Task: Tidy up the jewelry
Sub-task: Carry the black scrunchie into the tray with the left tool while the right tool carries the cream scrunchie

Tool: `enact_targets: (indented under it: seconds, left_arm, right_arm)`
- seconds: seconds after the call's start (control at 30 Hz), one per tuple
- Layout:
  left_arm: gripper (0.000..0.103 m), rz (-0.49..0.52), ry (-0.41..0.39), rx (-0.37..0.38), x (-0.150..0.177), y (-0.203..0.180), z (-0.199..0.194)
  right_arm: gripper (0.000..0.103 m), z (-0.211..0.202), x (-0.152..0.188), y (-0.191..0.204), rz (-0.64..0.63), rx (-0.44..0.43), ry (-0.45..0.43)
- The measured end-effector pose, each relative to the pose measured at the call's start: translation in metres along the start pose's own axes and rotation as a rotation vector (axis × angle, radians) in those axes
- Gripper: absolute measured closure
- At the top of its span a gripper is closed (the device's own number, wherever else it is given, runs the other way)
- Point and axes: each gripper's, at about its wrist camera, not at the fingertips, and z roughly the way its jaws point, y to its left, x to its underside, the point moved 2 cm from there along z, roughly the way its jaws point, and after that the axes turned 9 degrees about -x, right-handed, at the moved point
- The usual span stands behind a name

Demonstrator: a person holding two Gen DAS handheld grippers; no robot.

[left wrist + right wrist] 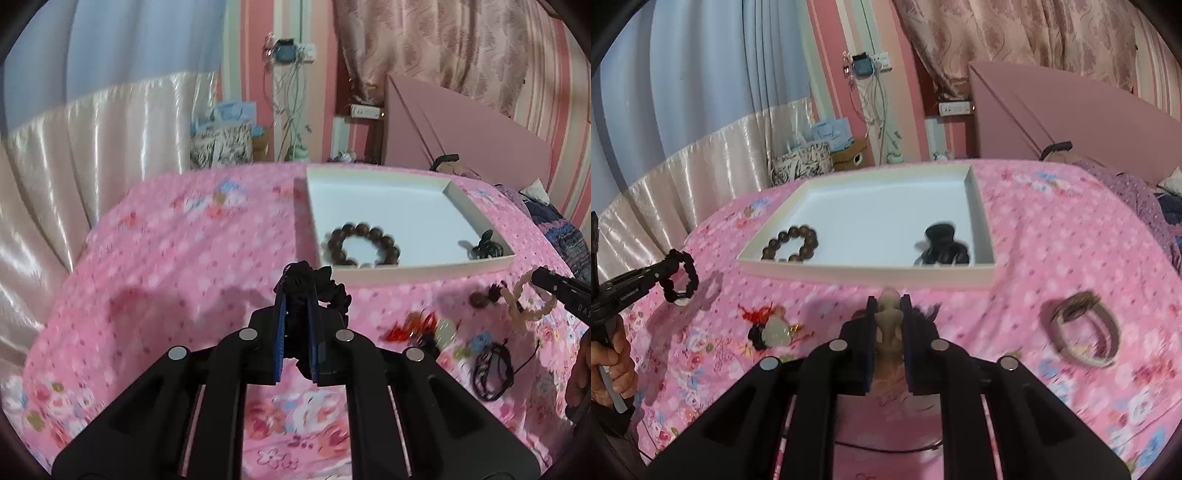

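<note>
My left gripper (297, 286) is shut on a black scrunchie (332, 291), held above the pink floral bedspread (166, 258). In the right wrist view the same scrunchie (681, 277) hangs from that gripper's tip at far left. My right gripper (889, 301) is shut on a pale beige bead bracelet (888, 321); the left wrist view shows that bracelet (532, 310) dangling at far right. Ahead lies a shallow white tray (868, 273) holding a brown bead bracelet (790, 245) on its left and a black claw clip (943, 245) on its right.
On the bedspread lie a red-tasselled pendant with a pale stone (772, 325), a black cord bracelet (491, 369), dark beads (480, 299) and a brown band (1082, 328). A pink headboard (1071, 110) stands at back right, cream curtains (55, 166) on the left.
</note>
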Motion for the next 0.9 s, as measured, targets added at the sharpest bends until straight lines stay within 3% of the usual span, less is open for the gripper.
enact_targets:
  seconds: [0.57,0.9]
  left_arm:
    - [0.095,0.033,-0.078,0.056,-0.07,-0.062,-0.003]
    - [0.095,0.045,-0.071,0.059,-0.112,-0.097,0.033]
  right_arm:
    - [0.092,0.0,-0.068,-0.011,-0.005,-0.044,-0.075]
    - [0.092,0.022,-0.117,-0.017,-0.037,-0.031,-0.084]
